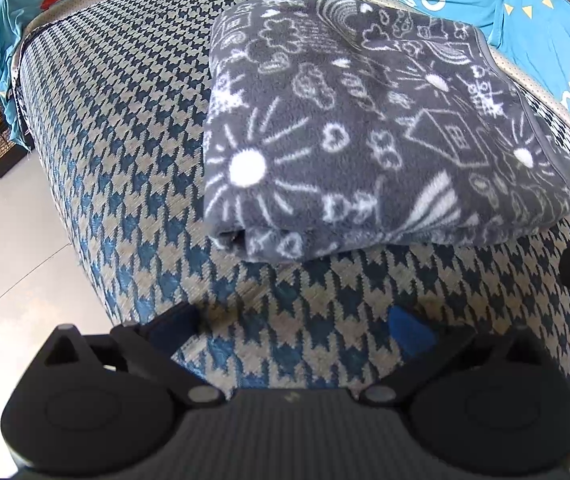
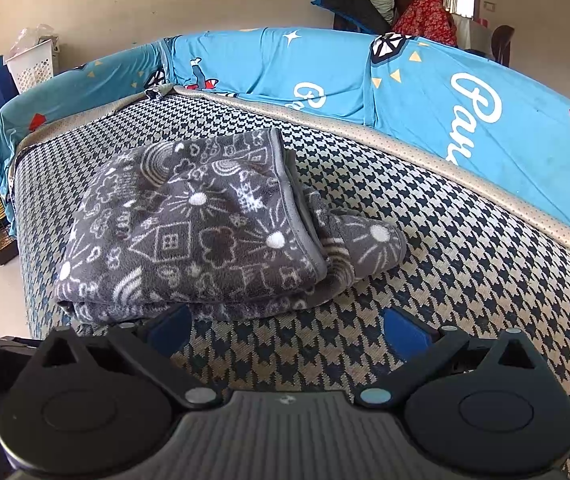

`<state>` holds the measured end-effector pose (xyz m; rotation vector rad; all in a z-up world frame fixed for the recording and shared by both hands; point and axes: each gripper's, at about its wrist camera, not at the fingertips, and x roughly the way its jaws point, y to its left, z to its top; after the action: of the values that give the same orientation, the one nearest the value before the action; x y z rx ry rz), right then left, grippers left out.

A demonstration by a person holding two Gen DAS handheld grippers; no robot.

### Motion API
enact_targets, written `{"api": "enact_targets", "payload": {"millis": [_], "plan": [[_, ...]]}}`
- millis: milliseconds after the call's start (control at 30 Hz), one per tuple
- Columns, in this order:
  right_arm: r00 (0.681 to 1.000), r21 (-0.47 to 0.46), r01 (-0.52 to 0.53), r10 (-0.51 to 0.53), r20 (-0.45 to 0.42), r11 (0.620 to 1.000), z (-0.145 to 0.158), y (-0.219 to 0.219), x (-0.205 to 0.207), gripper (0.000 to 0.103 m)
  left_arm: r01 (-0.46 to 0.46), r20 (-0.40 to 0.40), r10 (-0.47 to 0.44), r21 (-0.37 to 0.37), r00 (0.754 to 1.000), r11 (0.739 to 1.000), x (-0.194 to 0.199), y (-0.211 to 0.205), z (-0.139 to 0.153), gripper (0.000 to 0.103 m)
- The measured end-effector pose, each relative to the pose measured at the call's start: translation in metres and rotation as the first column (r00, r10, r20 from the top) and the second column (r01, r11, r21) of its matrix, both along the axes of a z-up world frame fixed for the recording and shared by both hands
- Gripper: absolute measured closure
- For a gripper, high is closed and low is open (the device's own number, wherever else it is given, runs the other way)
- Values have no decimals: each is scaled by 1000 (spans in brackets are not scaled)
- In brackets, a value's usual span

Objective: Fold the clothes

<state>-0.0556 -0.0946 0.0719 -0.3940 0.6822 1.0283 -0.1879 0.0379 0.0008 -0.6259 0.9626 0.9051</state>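
Both hand-held grippers, left (image 1: pixel 299 326) and right (image 2: pixel 287 326), hover spread and empty near the folded blanket (image 1: pixel 365 128) on the sofa (image 1: pixel 117 120), probably finished.

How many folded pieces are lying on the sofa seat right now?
1: the grey doodle-print fleece, folded, on the houndstooth seat ahead of both open tongs. A bunched part sticks out on its right; nothing else is visible.

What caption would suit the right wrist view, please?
Open right gripper facing a folded grey fleece blanket on a houndstooth sofa seat.
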Motion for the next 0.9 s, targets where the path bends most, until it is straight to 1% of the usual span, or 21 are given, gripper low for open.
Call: {"api": "enact_targets", "payload": {"millis": [333,367,467,567,667,733,800,900], "plan": [[1000,12,8,-8,0,1000,3,-2,2,0,16,-19,-15,27,1000,999,6,-5,2,0],[1000,14,7,-7,1,1000,3,-2,2,0,17,-25,-16,38,1000,999,6,-7,4,0],[1000,21,2,-2,6,1000,5,-2,1,0,22,-46,-17,101,999,995,8,-19,13,0],[1000,33,5,-5,11,999,8,-2,1,0,22,-30,-18,138,999,990,6,-27,24,0],[1000,47,13,-14,9,999,11,-3,3,0,19,-32,-14,171,999,985,6,-35,32,0],[1000,55,21,-21,3,998,11,-4,4,0,24,-30,-19,182,999,983,10,-47,39,0],[1000,61,27,-27,-3,998,12,-5,4,0,26,-30,-20,186,999,982,11,-49,42,0],[999,65,33,-32,-12,997,12,-5,5,0,20,-30,-15,182,999,983,10,-42,43,0]]}}
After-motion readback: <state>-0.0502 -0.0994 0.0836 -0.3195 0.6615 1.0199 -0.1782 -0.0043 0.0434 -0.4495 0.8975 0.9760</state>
